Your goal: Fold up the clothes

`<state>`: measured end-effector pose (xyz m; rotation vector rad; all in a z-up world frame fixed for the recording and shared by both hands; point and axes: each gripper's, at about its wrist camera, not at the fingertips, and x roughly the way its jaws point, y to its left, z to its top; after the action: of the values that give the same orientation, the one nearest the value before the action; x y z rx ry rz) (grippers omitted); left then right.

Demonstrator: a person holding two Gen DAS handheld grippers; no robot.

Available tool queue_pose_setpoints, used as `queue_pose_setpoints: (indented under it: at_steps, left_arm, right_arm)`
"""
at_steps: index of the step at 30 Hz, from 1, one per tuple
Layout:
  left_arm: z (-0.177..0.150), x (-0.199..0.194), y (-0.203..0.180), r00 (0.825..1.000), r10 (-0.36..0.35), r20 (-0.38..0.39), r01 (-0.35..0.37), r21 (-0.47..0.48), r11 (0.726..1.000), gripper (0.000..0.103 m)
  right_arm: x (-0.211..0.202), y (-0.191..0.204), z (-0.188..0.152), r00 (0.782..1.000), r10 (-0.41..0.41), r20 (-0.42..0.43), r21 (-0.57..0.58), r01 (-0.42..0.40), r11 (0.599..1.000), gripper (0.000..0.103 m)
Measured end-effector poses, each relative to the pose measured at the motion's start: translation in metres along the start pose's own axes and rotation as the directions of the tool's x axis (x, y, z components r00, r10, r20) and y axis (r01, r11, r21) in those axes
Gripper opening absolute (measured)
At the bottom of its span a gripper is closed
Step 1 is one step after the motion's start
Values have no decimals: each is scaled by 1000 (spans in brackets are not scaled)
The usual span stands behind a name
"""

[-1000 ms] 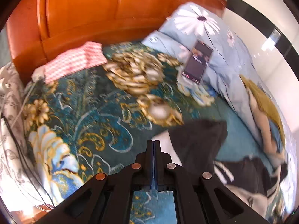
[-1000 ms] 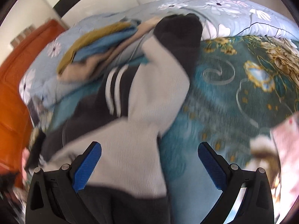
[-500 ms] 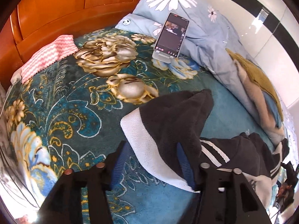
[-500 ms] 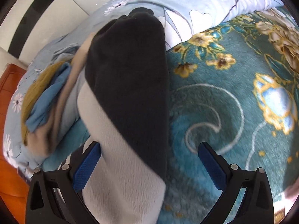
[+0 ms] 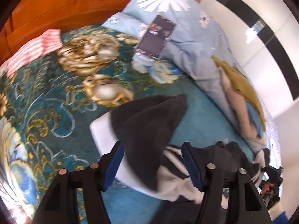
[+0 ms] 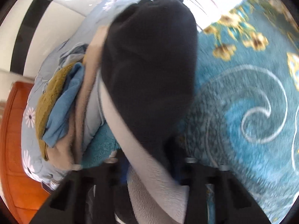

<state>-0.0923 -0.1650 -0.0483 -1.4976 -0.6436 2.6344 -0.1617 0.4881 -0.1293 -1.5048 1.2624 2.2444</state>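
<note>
A black-and-grey garment (image 5: 147, 123) lies on the teal floral blanket (image 5: 46, 112) of a bed, toward the blanket's edge beside a pale blue quilt (image 5: 188, 43). One flap is folded over, so a dark layer sits on a light grey one, and white stripes show on the part nearest the left gripper (image 5: 153, 165).

The left gripper stands with its blue-padded fingers (image 5: 114, 163) well apart. The garment lies between and beneath them, and neither pad visibly presses the cloth.

In the right wrist view the picture is blurred. The right gripper (image 6: 151, 169) has its fingers drawn close together around the grey part of the garment (image 6: 149, 71), which bunches between them and rises dark in front of the camera; the pads are mostly hidden by cloth.

A phone (image 5: 156, 37) leans upright against the quilt near the wooden headboard (image 5: 56, 5). A pink-and-white striped cloth (image 5: 33, 48) lies at the blanket's headboard edge. Mustard, beige and blue clothes (image 6: 61, 100) are heaped on the quilt, just beside the garment.
</note>
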Motion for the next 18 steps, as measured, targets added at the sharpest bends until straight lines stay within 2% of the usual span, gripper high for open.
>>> queue_pose_setpoints:
  at_steps: [4, 7, 8, 9, 10, 11, 12, 18]
  left_arm:
    - [-4, 22, -19, 992, 114, -45, -108, 120, 987, 75]
    - [-12, 35, -19, 980, 191, -59, -181, 147, 973, 73]
    - [-14, 36, -16, 978, 203, -58, -193, 140, 971, 66]
    - [-14, 36, -13, 976, 209, -60, -200, 126, 972, 51]
    - [-15, 36, -10, 975, 214, -62, -206, 110, 972, 43]
    - [-15, 36, -6, 974, 219, -65, -212, 94, 973, 27]
    - [-14, 35, -2, 974, 217, -70, -213, 72, 974, 18]
    - [-3, 11, 16, 985, 174, -21, -175, -89, 980, 14]
  right_arm:
    - [-15, 4, -4, 1000, 15, -1, -53, -15, 998, 14]
    - [-37, 7, -7, 1000, 16, 27, -114, -13, 993, 14]
    - [-44, 8, -8, 999, 16, 37, -134, -11, 991, 14]
    - [-53, 8, -9, 999, 19, 49, -150, -12, 989, 13]
    - [-66, 3, -8, 997, 29, 72, -149, -18, 989, 13]
    - [-75, -2, -8, 996, 32, 86, -147, -19, 989, 13]
    - [-86, -8, -8, 995, 31, 100, -143, -17, 990, 13]
    - [-124, -44, -16, 991, 39, 132, -102, -26, 994, 13]
